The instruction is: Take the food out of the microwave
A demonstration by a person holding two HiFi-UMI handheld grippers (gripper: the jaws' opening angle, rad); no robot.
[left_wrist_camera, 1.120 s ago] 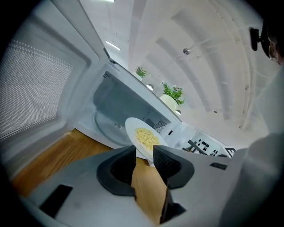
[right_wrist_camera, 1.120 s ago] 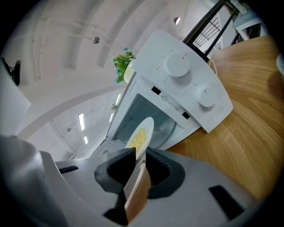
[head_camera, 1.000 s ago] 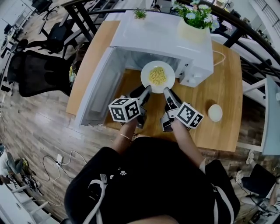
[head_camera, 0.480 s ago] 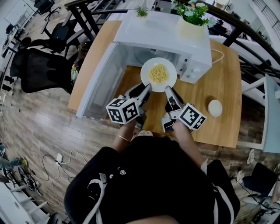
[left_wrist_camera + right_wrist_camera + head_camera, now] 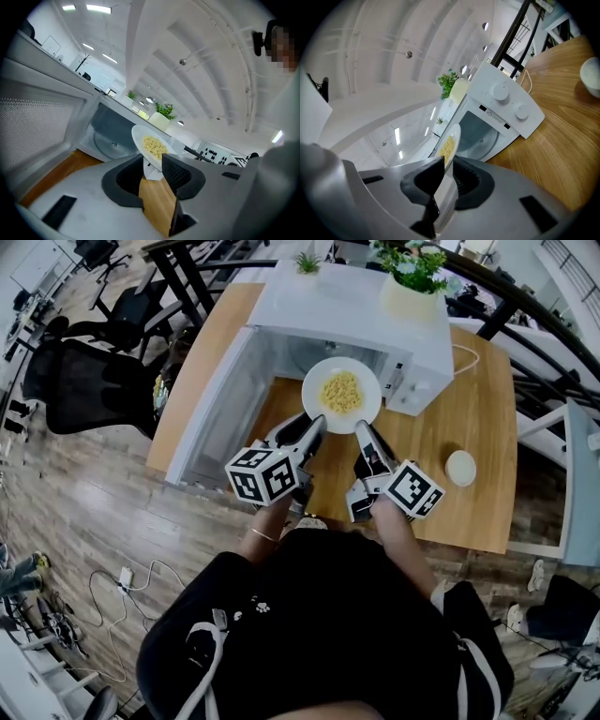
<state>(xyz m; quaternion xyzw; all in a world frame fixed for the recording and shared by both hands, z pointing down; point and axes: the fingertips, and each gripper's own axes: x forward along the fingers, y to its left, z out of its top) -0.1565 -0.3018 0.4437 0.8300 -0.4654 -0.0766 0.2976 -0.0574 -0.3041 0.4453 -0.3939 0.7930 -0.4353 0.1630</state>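
A white plate (image 5: 341, 395) with yellow food (image 5: 341, 389) hangs in the air just in front of the open microwave (image 5: 347, 315). My left gripper (image 5: 316, 426) is shut on the plate's near left rim. My right gripper (image 5: 362, 432) is shut on its near right rim. In the left gripper view the plate (image 5: 149, 144) stands tilted between the jaws of the left gripper (image 5: 153, 165), with the empty cavity and its glass turntable (image 5: 110, 140) behind. In the right gripper view the plate (image 5: 451, 140) is seen edge-on, pinched by the right gripper (image 5: 448, 174).
The microwave door (image 5: 220, 409) swings out to the left over the wooden table (image 5: 473, 507). A small white bowl (image 5: 460, 468) lies at the right. A potted plant (image 5: 411, 292) stands on the microwave. Black office chairs (image 5: 84, 385) stand left of the table.
The plate, held by both grippers throughout, has come slightly up and out from the microwave's mouth; it looks a little larger and nearer now.
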